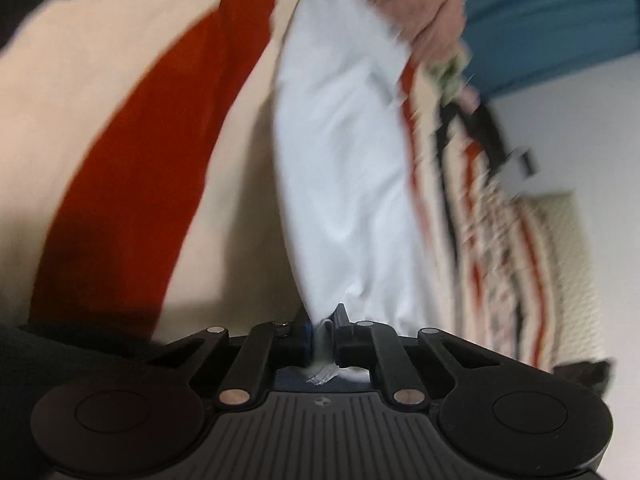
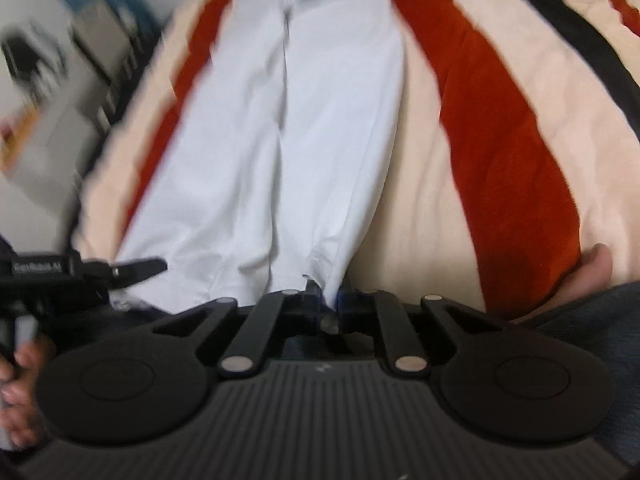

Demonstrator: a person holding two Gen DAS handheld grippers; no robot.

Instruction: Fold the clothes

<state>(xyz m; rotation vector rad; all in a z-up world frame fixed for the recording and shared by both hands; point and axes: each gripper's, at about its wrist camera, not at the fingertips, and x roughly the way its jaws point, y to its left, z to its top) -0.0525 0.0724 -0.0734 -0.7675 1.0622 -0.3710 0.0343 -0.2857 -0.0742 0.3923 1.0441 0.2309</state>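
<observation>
Perhaps "GenRobot.AI" on left tool [image 2: 44, 268]

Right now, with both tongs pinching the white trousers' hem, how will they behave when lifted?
Likely floppy: the white trousers drape in soft creases across the striped blanket. Probably light, since thin hem pinches in the left tongs and right tongs seem enough. The far end may sag and drag.

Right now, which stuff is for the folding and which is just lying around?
For the folding:
- white trousers
- left hand-held gripper, pinching their hem
- right hand-held gripper, pinching their hem

Just lying around:
- striped blanket underneath
- blue cloth at the back
</observation>
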